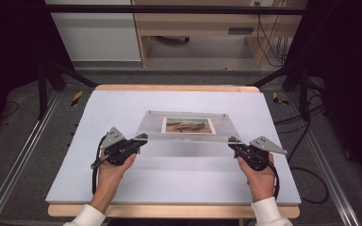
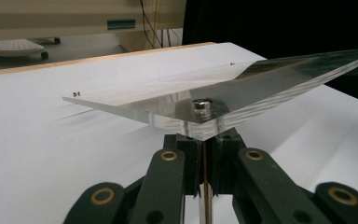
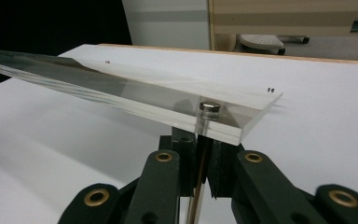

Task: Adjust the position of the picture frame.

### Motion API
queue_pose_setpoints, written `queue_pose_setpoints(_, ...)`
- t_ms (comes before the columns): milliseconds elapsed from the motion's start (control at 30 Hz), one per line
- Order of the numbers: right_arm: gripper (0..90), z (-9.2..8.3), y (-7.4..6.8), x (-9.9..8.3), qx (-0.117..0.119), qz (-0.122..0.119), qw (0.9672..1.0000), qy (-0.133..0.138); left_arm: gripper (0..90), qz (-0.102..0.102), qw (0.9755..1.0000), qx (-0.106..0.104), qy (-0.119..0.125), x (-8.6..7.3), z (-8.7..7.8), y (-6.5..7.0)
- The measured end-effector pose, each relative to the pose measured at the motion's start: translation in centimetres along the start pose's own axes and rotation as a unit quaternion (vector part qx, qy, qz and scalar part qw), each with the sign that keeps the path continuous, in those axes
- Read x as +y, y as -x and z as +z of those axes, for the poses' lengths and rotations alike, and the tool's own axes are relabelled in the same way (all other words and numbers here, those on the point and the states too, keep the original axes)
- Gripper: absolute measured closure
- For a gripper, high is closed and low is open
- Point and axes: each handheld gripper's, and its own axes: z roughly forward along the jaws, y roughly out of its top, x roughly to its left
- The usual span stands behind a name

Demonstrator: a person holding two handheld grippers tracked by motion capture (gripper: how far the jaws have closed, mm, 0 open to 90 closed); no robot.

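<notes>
A clear acrylic panel [image 1: 188, 134] with a small landscape picture [image 1: 189, 125] behind it lies across the middle of the white mat [image 1: 122, 188]. Its near edge is held up off the mat. My left gripper [image 1: 141, 137] is at the near left corner, my right gripper [image 1: 233, 140] at the near right corner. In the left gripper view the left gripper [image 2: 204, 142] is shut on a thin metal pin [image 2: 205, 168] under the silver-capped panel corner [image 2: 202, 105]. In the right gripper view the right gripper [image 3: 200, 142] is shut on a like pin [image 3: 199, 135] below its cap [image 3: 209, 107].
The mat covers a wooden table [image 1: 169, 88] set between metal rails [image 1: 14, 165]. Cables [image 1: 311, 188] lie on the floor at the right. Beyond the table stand a wooden desk [image 1: 193, 23] and a white cabinet [image 1: 94, 33].
</notes>
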Motion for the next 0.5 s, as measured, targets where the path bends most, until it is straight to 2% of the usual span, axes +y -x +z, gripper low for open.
queue_pose_setpoints(500,83.2,0.57,-0.10,-0.52,-0.002,0.001,1.0000,-0.009,83.2,-0.004,1.0000,0.006,-0.004,-0.99,0.03,-0.19)
